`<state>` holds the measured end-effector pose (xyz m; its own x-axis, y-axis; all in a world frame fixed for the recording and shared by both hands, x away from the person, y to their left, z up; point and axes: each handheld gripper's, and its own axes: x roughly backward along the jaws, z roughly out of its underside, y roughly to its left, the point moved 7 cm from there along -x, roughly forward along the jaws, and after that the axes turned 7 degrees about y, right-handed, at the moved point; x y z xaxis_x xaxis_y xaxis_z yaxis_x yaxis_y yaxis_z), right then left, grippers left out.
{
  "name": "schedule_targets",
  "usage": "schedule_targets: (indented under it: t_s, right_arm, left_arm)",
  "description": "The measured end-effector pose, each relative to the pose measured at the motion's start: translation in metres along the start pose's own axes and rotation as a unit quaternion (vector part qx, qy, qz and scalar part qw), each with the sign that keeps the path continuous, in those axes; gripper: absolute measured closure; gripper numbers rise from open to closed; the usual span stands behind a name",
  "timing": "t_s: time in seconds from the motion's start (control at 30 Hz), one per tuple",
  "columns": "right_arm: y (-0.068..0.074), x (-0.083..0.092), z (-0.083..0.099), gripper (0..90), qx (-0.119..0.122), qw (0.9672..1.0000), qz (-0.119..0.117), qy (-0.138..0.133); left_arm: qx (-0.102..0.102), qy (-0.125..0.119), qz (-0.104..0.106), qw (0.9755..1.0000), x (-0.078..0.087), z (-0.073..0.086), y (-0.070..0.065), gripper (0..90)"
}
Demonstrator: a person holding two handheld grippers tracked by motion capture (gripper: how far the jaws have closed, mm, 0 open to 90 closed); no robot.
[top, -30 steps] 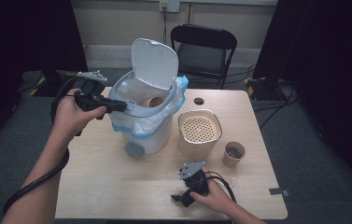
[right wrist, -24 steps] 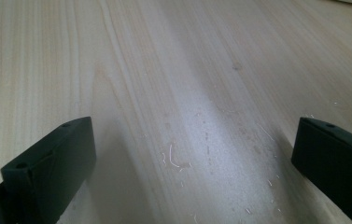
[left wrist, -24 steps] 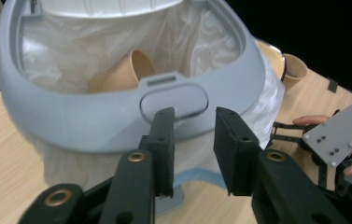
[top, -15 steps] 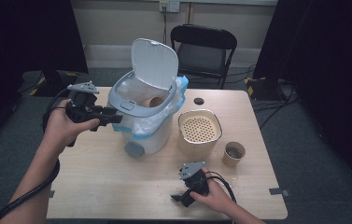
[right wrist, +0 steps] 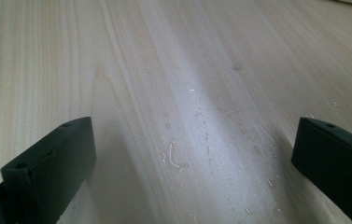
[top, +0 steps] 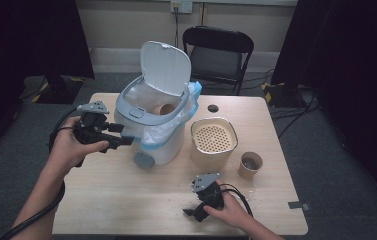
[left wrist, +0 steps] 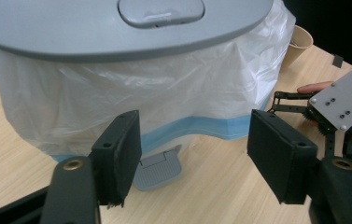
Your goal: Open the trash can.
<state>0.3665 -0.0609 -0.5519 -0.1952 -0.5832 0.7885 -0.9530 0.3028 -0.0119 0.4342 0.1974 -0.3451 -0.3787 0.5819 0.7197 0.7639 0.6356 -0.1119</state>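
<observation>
Pedal bin stood upright at tabletop centre-left, lid up, white liner draped over the rim, paper cup inside. Foot pedal stuck out at the base. Left gripper sat at the bin's 9 o'clock, just beside it, jaws just been opening, nothing between them; bin dead ahead. Right gripper rested open at the bin's 5 o'clock, well apart. Left hand nearer.
</observation>
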Motion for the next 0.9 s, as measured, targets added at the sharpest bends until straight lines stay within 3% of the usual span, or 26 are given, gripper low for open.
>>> schedule_targets:
  t_s: [0.5,0.9]
  right_arm:
    - [0.0,0.0,0.0,0.0,0.0,1.0,0.0,0.0]
    - [0.0,0.0,0.0,0.0,0.0,1.0,-0.002,0.0]
  left_arm:
    - [0.013,-0.012,0.03,0.9994,-0.02,0.015,-0.004,20.6]
    - [0.016,-0.011,0.037,0.9991,-0.03,0.031,-0.004,20.1]
